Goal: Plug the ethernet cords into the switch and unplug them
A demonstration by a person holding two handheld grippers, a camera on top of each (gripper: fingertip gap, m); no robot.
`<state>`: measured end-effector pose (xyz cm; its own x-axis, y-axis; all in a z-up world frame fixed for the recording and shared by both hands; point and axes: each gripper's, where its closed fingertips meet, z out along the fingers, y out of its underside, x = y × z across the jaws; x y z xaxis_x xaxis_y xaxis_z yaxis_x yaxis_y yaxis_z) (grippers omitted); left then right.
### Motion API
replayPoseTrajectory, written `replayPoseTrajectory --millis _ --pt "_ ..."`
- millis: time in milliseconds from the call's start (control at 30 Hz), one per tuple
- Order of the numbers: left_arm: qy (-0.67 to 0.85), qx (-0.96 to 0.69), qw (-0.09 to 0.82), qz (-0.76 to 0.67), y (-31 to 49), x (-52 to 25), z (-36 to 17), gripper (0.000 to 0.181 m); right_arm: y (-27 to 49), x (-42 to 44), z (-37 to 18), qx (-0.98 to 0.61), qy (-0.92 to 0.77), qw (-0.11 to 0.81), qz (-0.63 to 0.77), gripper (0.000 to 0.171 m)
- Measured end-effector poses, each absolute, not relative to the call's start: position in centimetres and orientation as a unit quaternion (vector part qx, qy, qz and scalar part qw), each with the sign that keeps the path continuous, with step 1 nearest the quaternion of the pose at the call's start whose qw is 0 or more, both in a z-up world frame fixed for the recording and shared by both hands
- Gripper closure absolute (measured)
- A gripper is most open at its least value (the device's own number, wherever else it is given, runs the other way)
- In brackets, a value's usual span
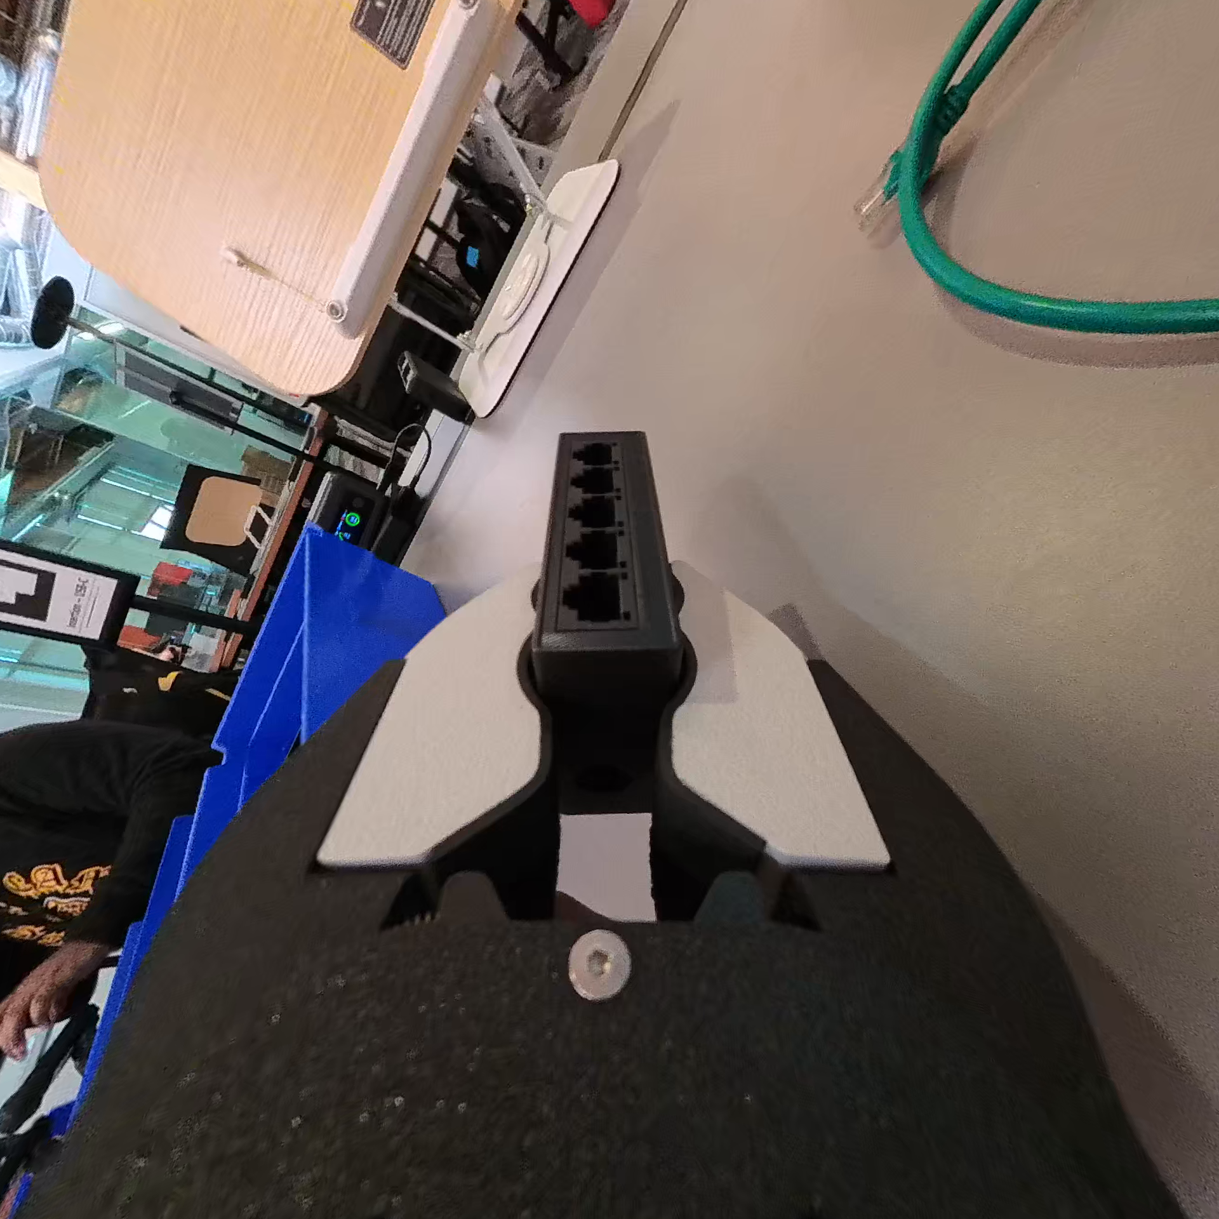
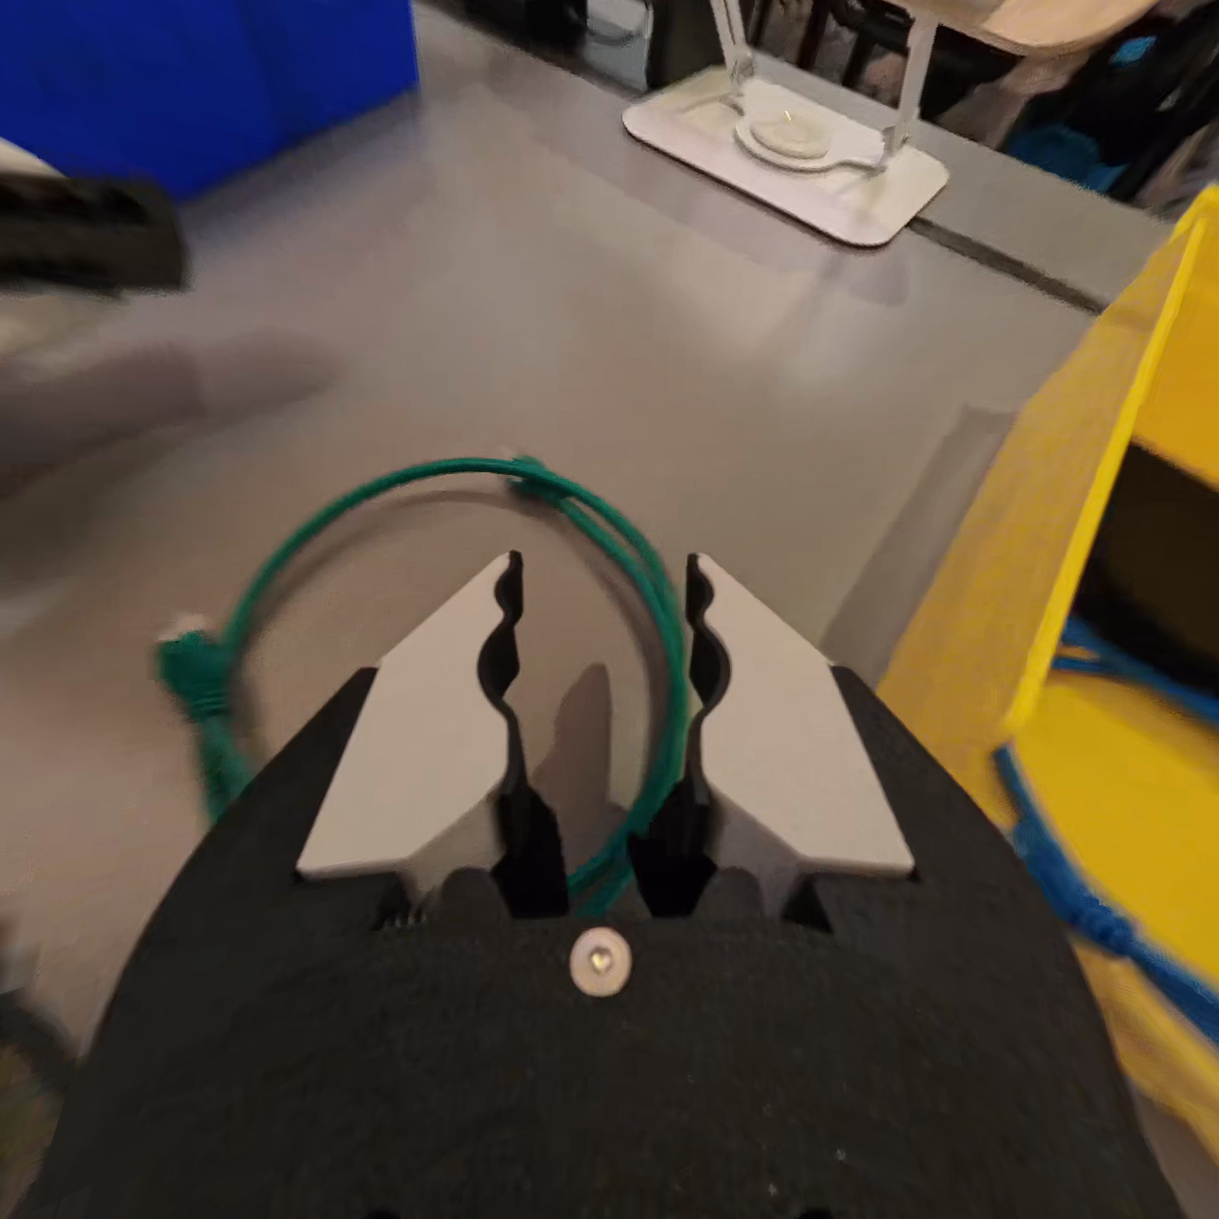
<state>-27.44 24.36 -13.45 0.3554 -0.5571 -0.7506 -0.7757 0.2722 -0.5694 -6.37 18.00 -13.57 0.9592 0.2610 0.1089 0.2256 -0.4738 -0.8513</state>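
Bins (image 2: 1088, 528) flank green cord (image 2: 396, 488), switch (image 1: 603, 547).

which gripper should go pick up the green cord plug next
Right. The right gripper is open and empty, with the green ethernet cord looped on the table just under its fingers. The left gripper is shut on the switch, ports all empty, so it likely should keep steadying that.

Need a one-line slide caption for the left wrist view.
Left gripper clamps a black five-port network switch, ports all empty, above a grey table; a loose green ethernet cord lies beyond.
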Motion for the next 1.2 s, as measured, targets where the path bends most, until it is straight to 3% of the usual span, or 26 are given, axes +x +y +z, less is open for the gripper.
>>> replayPoseTrajectory --millis 133,233,333,667,800,900,1067,1200 --pt "0.579 -0.577 0.566 0.106 24.0 -27.1 -13.6 0.150 20.8 -4.4 -15.6 -0.908 -0.139 0.385 -0.091 0.136" --pt "0.587 -0.568 0.565 0.114 23.7 -27.1 -13.5 0.151 21.1 -4.6 -17.9 -0.927 -0.148 0.330 -0.095 0.142" --pt "0.591 -0.566 0.564 0.109 23.4 -27.1 -13.6 0.151 20.9 -5.2 -18.4 -0.930 -0.142 0.333 -0.069 0.148" --pt "0.601 -0.565 0.557 0.102 23.3 -26.9 -14.2 0.151 19.2 -6.0 -17.6 -0.924 -0.102 0.368 0.039 0.137" --pt "0.601 -0.568 0.553 0.103 23.5 -27.0 -14.4 0.150 18.4 -4.6 -19.5 -0.932 -0.093 0.349 0.013 0.131" --pt "0.602 -0.567 0.552 0.106 23.5 -27.0 -14.5 0.150 18.5 -3.9 -19.4 -0.926 -0.084 0.368 -0.001 0.157" --pt "0.600 -0.567 0.554 0.107 23.5 -27.1 -14.4 0.151 18.3 -4.7 -15.1 -0.899 -0.106 0.426 0.000 0.161" --pt "0.600 -0.571 0.550 0.108 23.7 -27.3 -14.6 0.151 17.5 -4.1 -7.5 -0.861 -0.107 0.498 0.006 0.161"
